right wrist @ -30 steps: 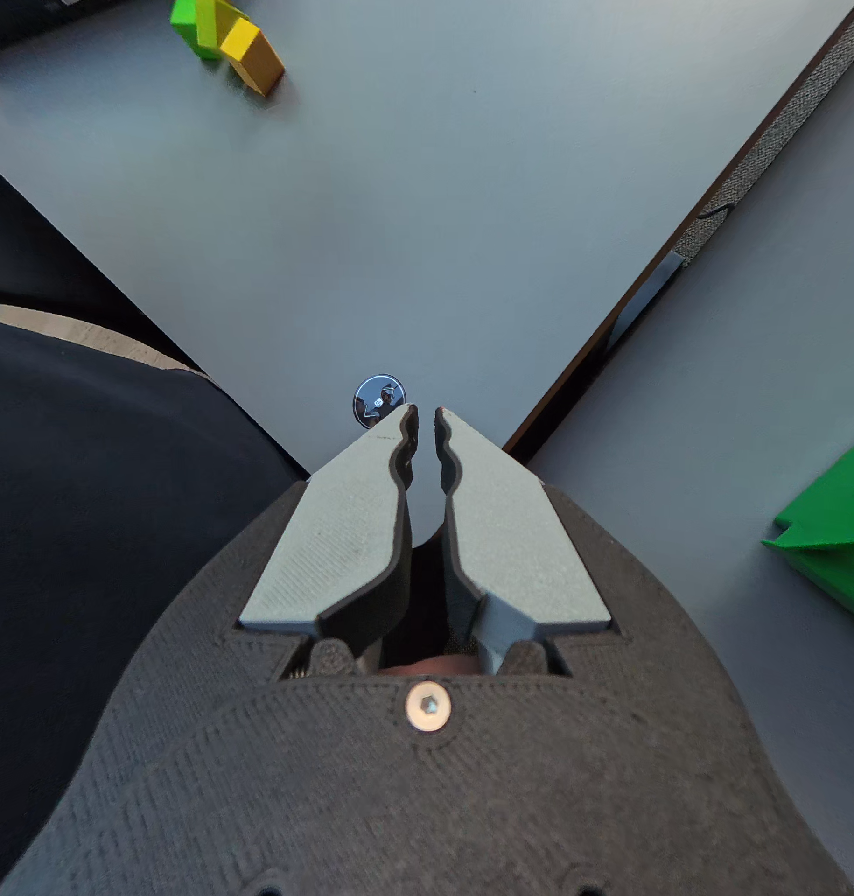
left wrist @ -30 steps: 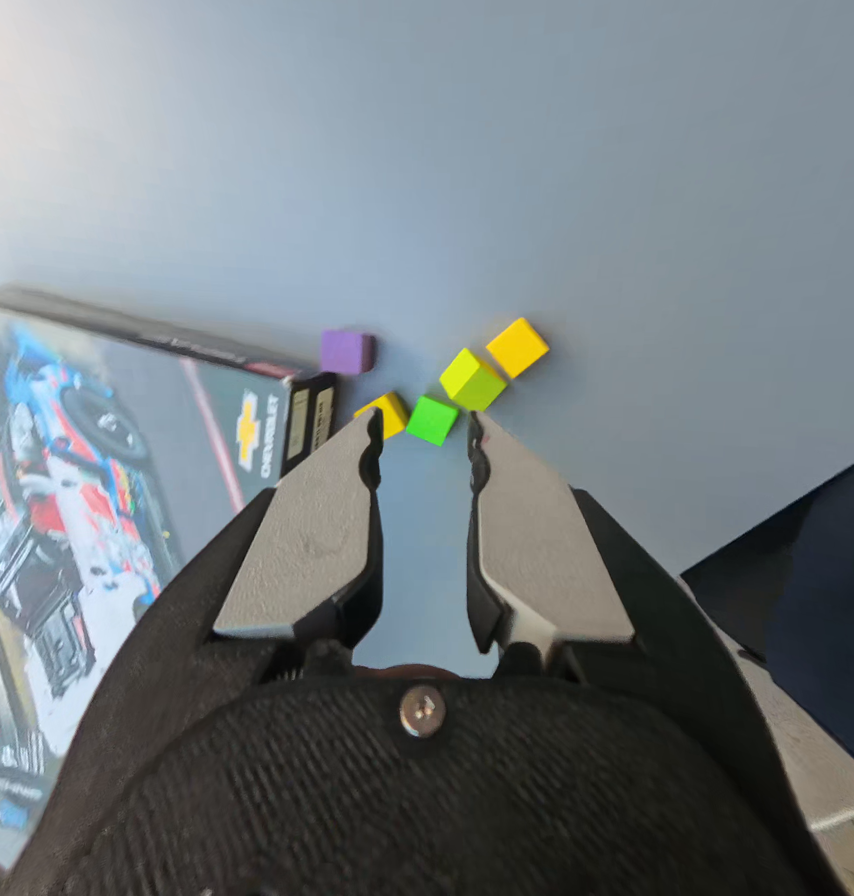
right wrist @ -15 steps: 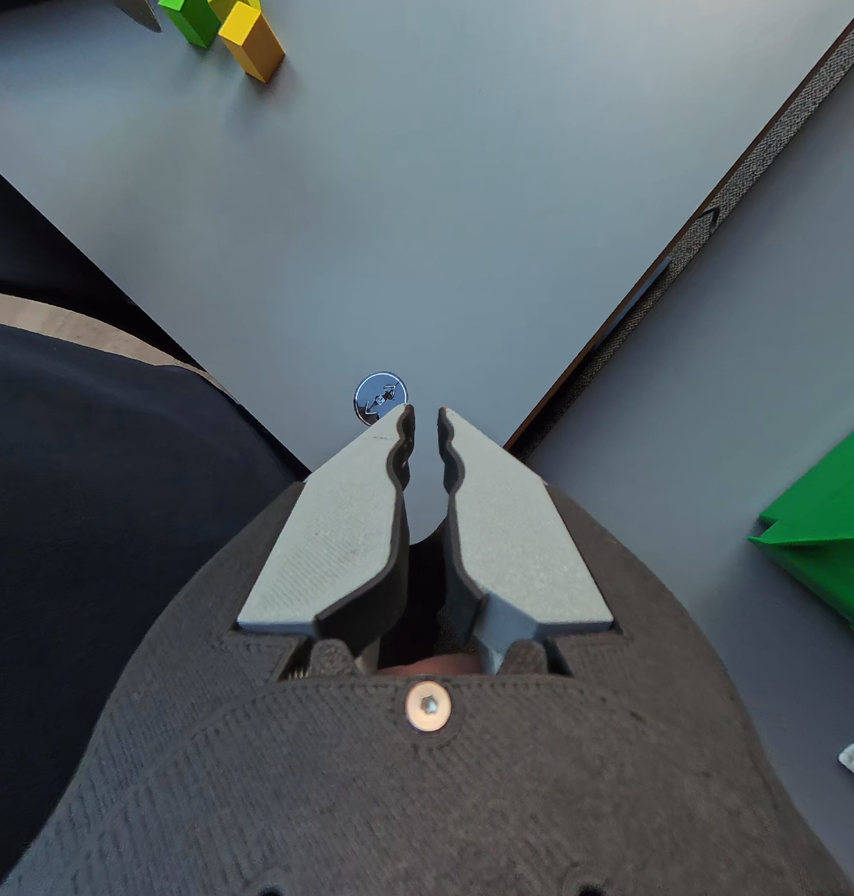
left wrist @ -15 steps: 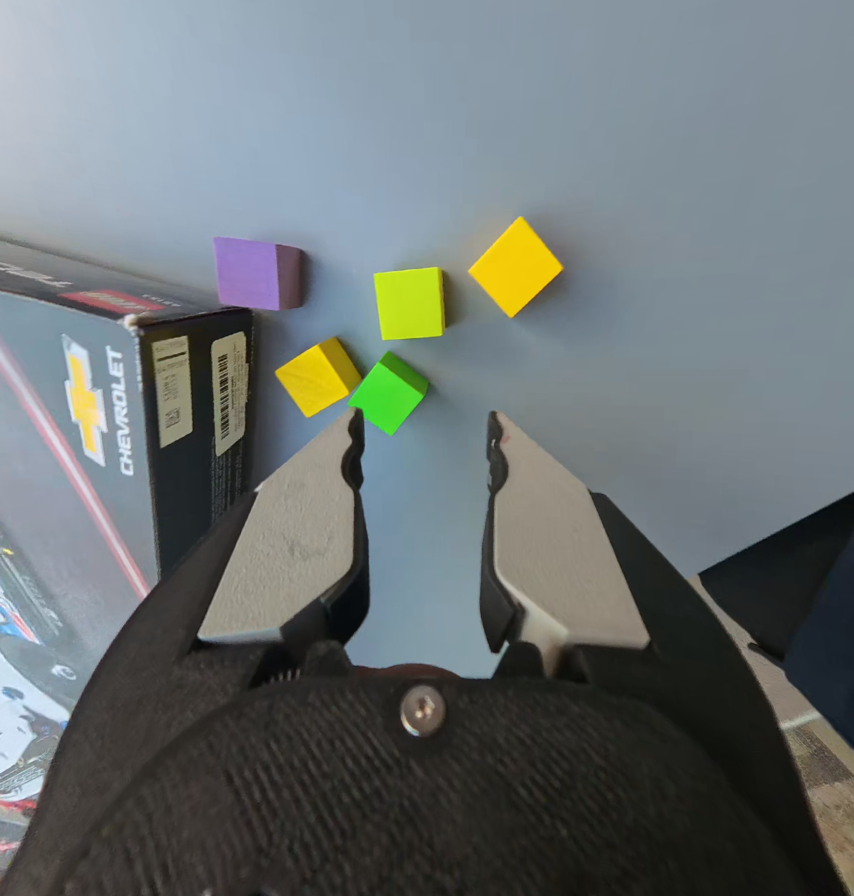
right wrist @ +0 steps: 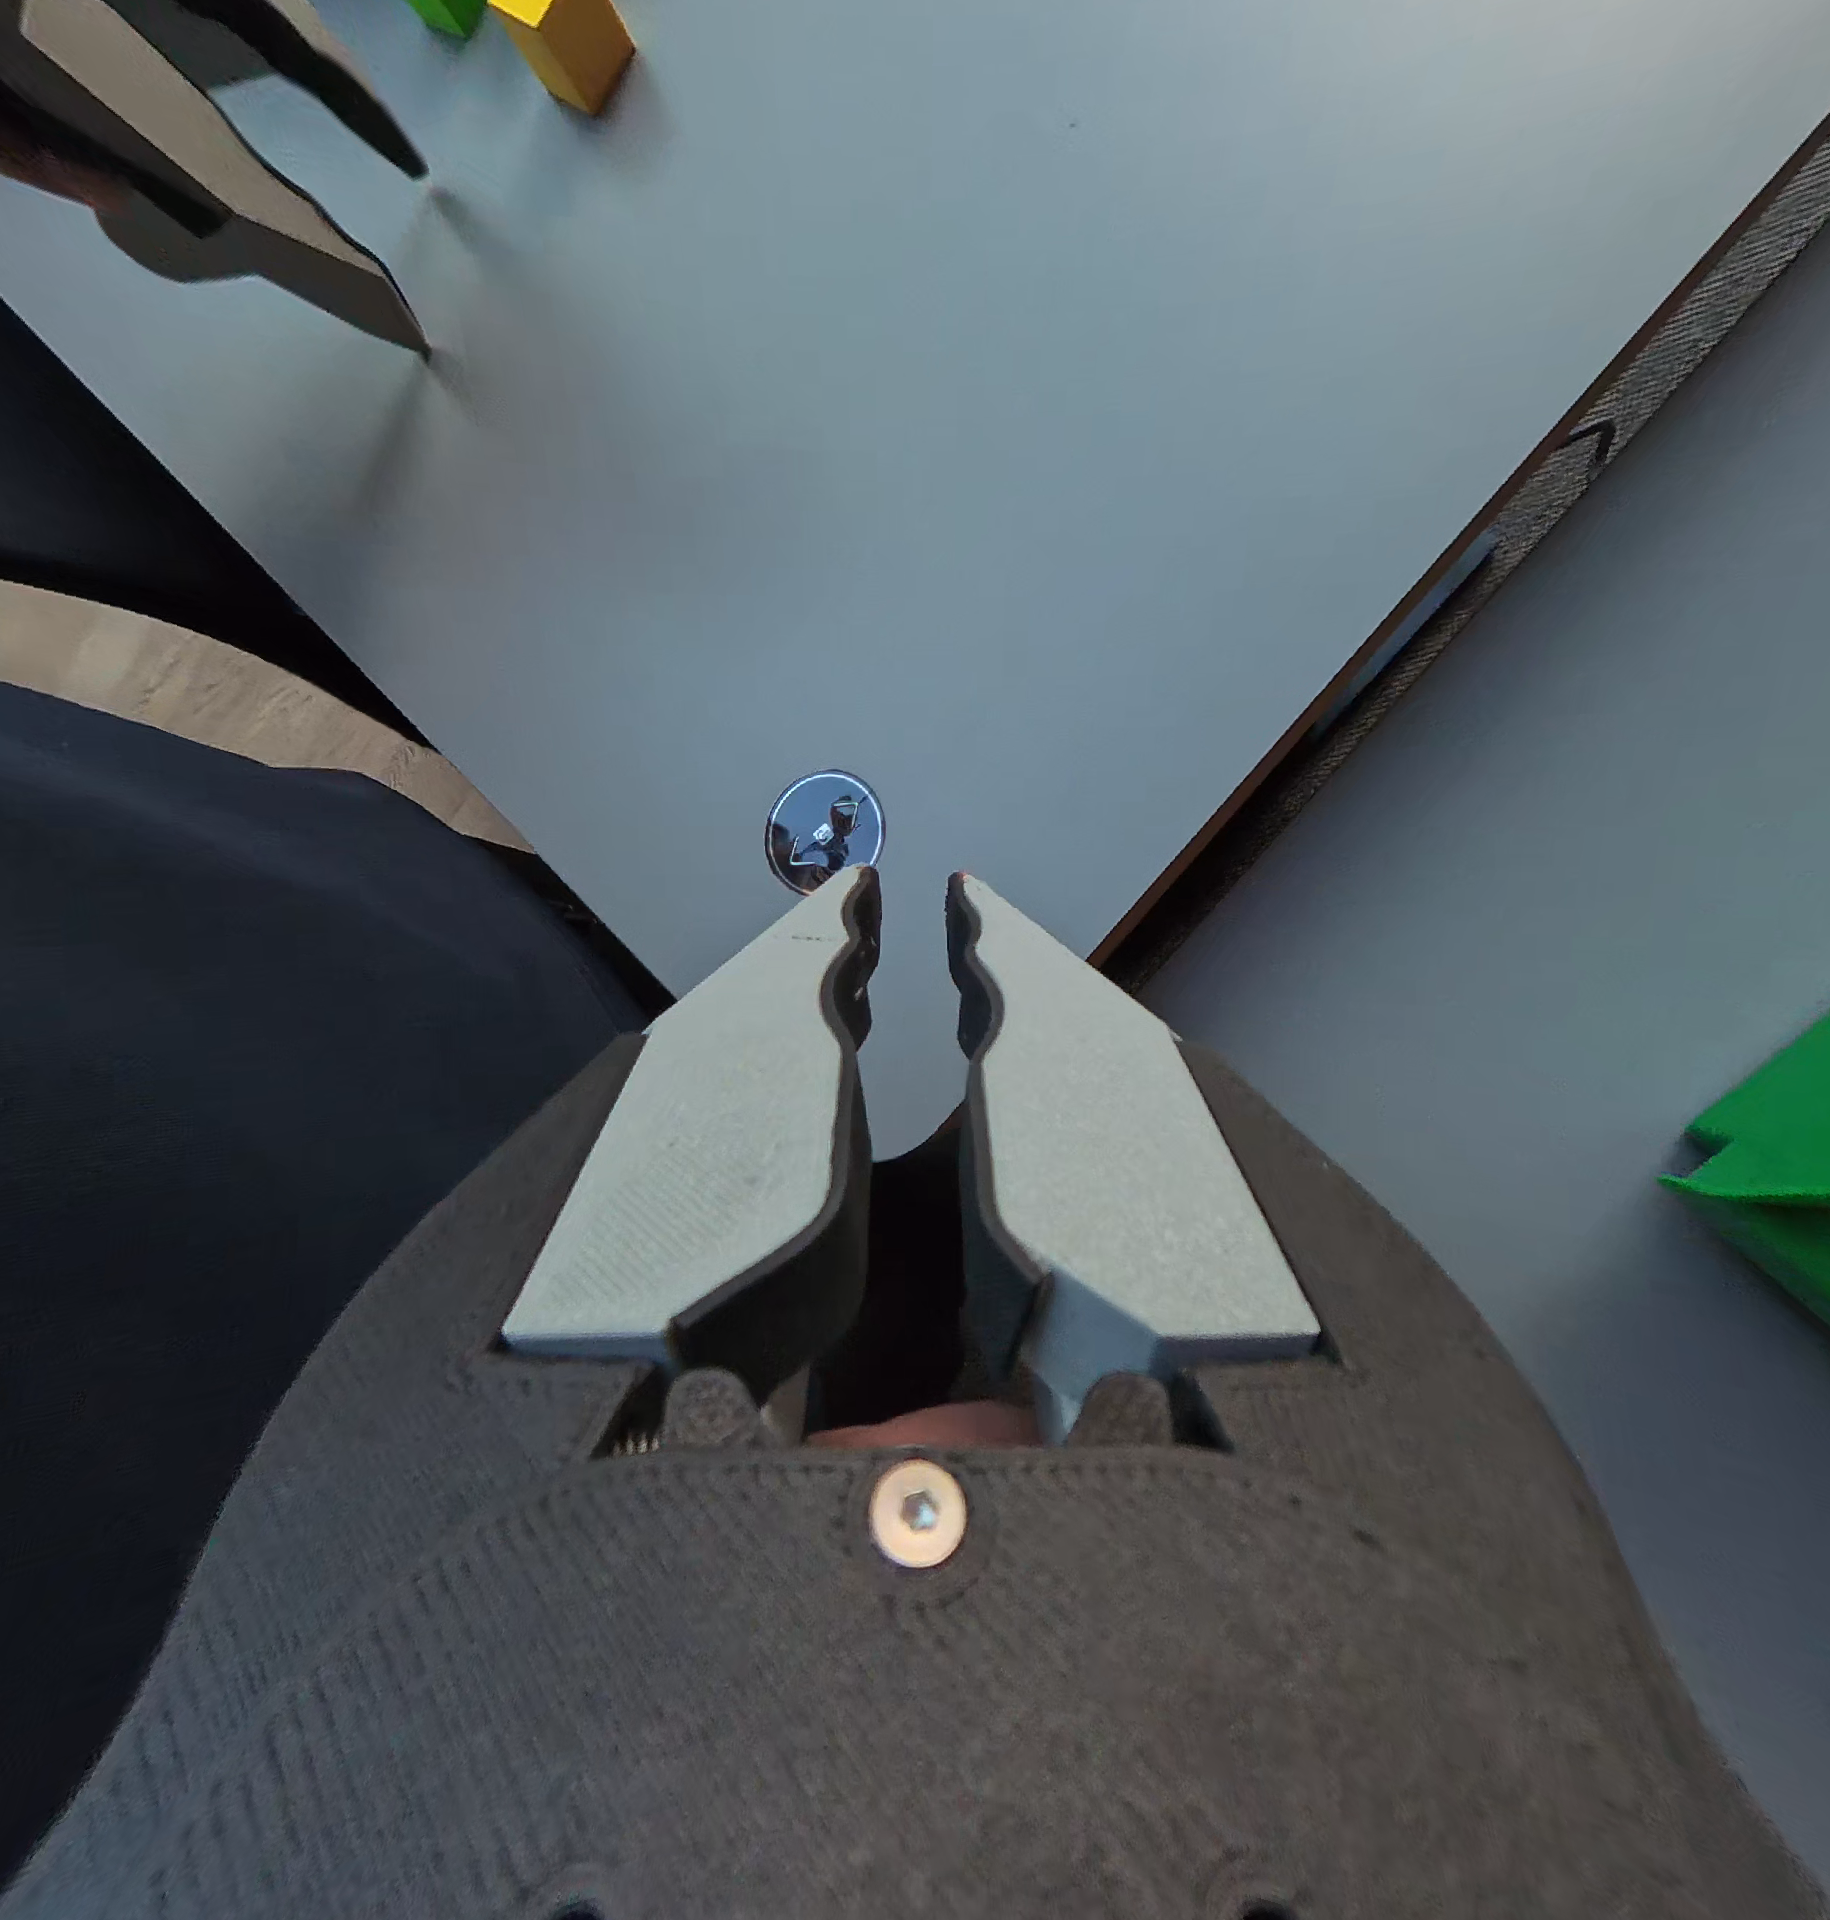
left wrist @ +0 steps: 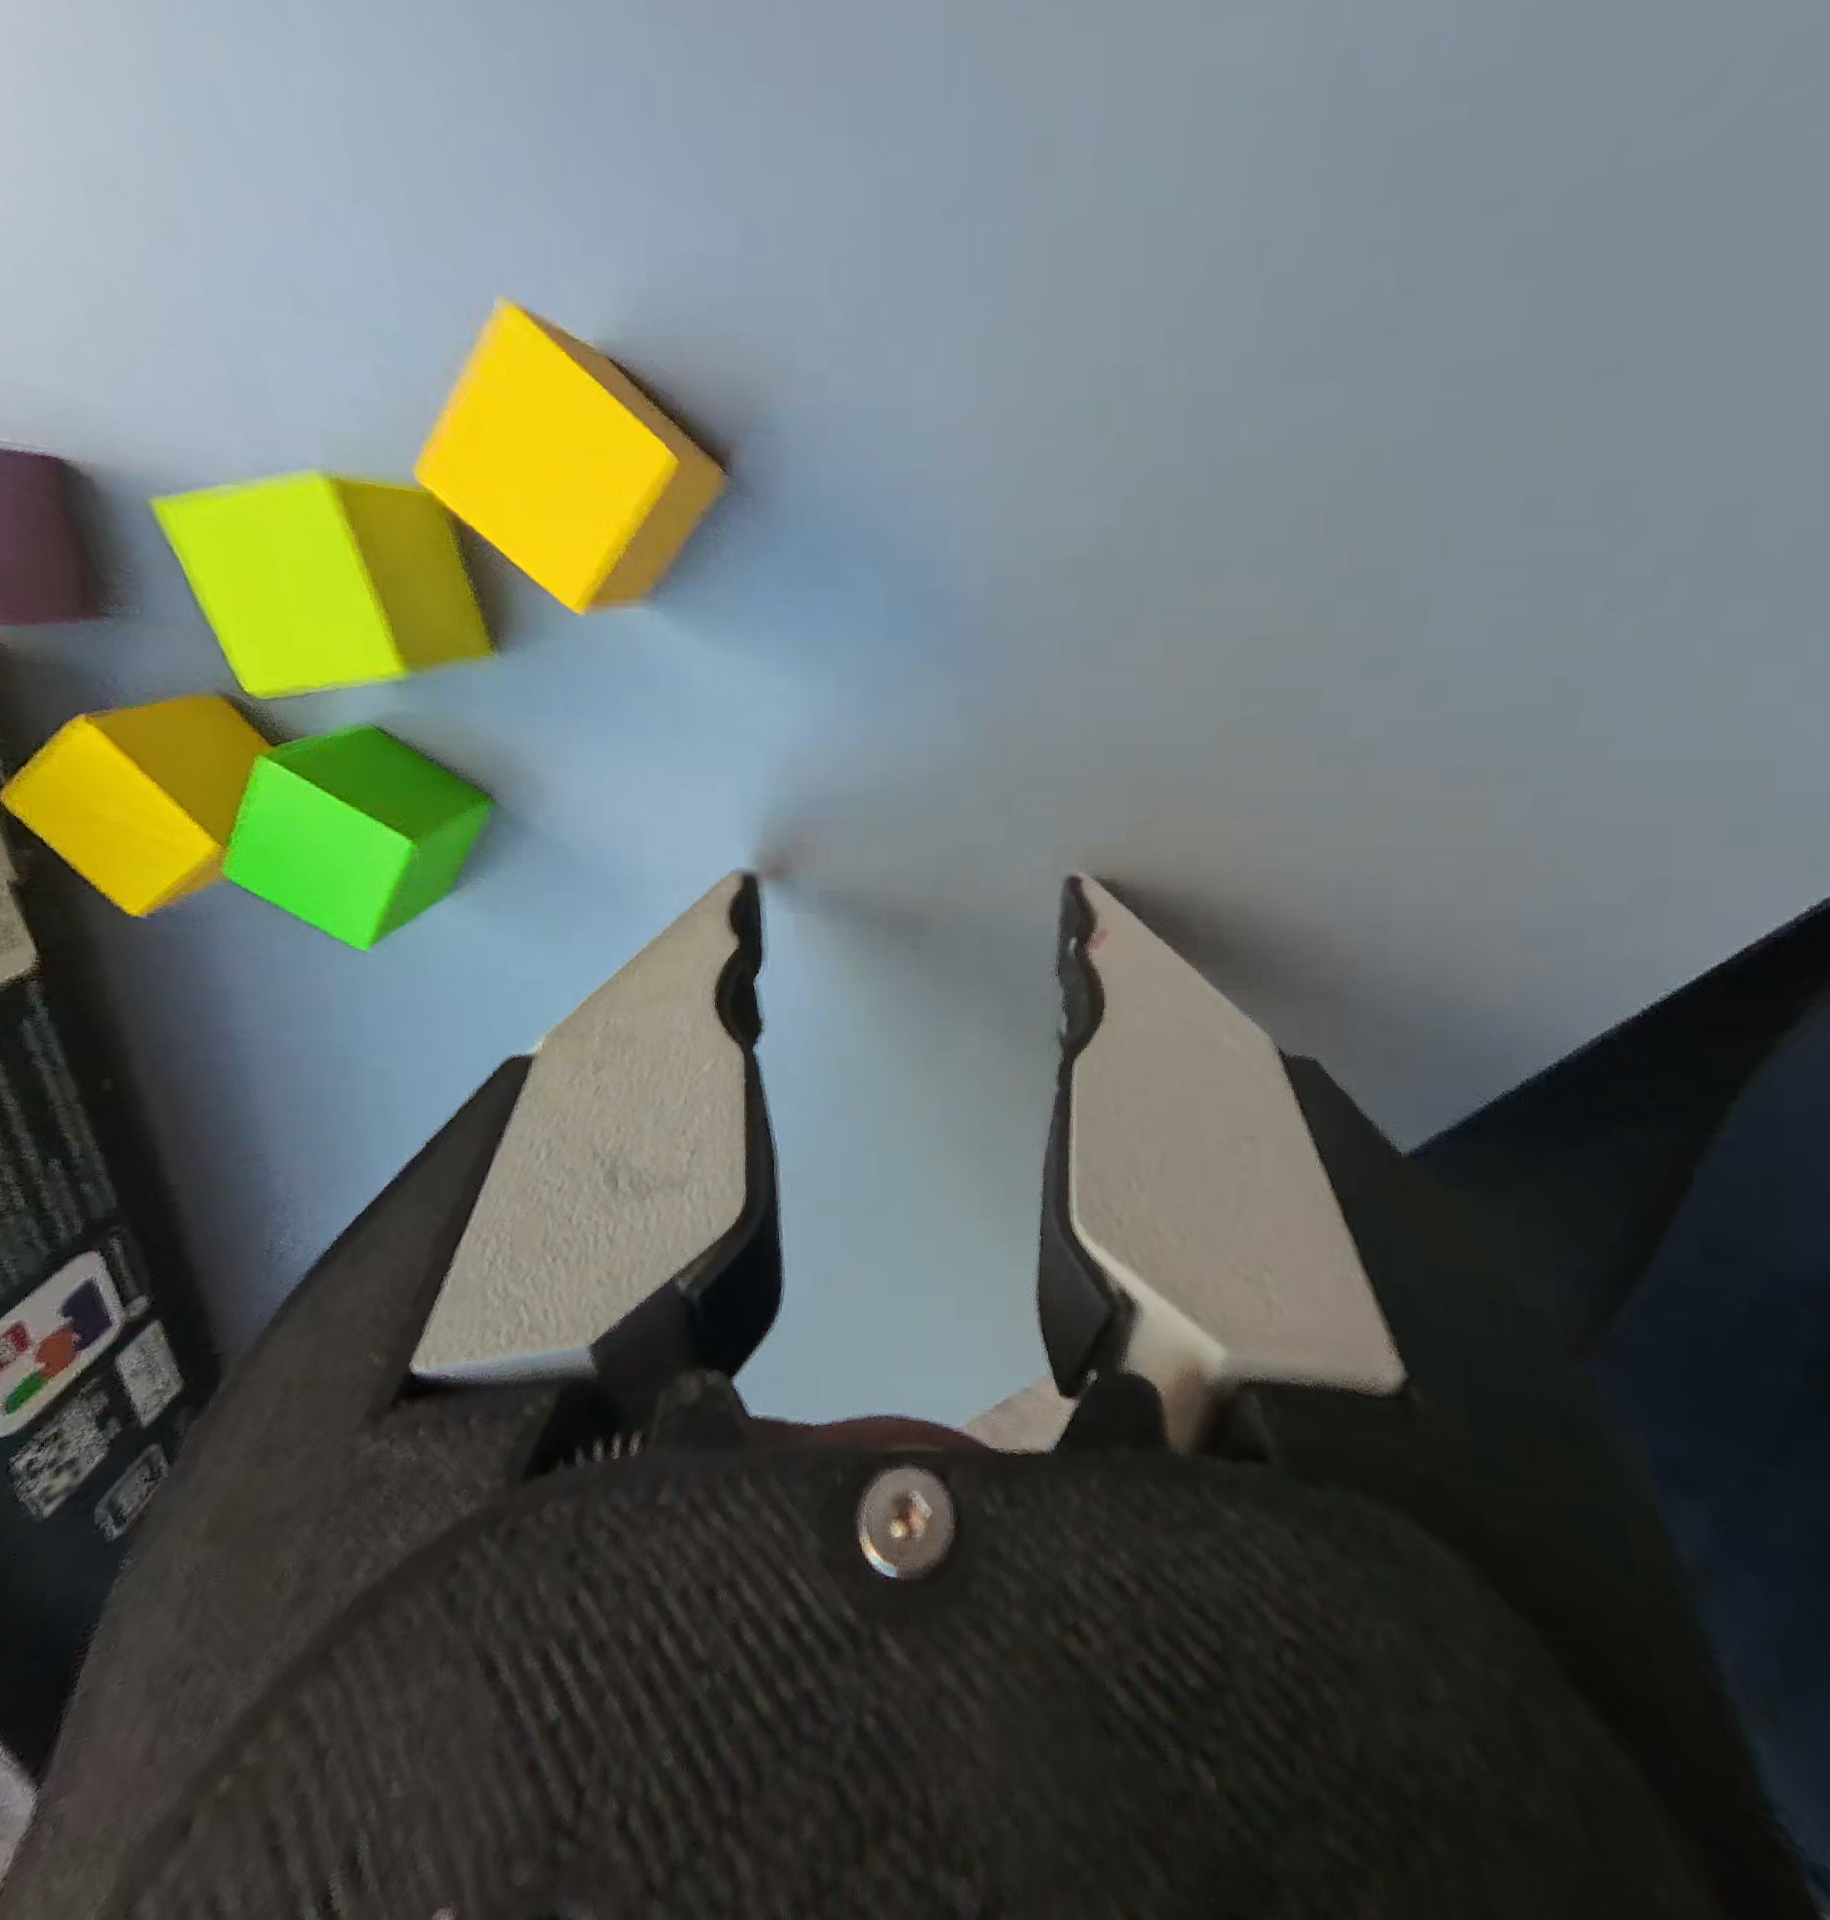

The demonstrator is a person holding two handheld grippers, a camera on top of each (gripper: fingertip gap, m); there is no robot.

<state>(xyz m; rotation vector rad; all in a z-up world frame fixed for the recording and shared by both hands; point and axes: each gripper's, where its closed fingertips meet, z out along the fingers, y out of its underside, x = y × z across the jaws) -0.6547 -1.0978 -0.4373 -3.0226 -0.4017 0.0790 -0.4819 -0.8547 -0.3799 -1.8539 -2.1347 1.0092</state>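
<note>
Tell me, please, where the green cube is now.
In the left wrist view the green cube lies on the grey table, left of the open left gripper, touching a yellow cube and below the lime cube.

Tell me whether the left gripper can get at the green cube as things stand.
Probably yes. The left gripper is open and holds nothing, and bare table lies between it and the green cube. The yellow cube seems to touch the green one's far side, which may crowd a finger.
</note>
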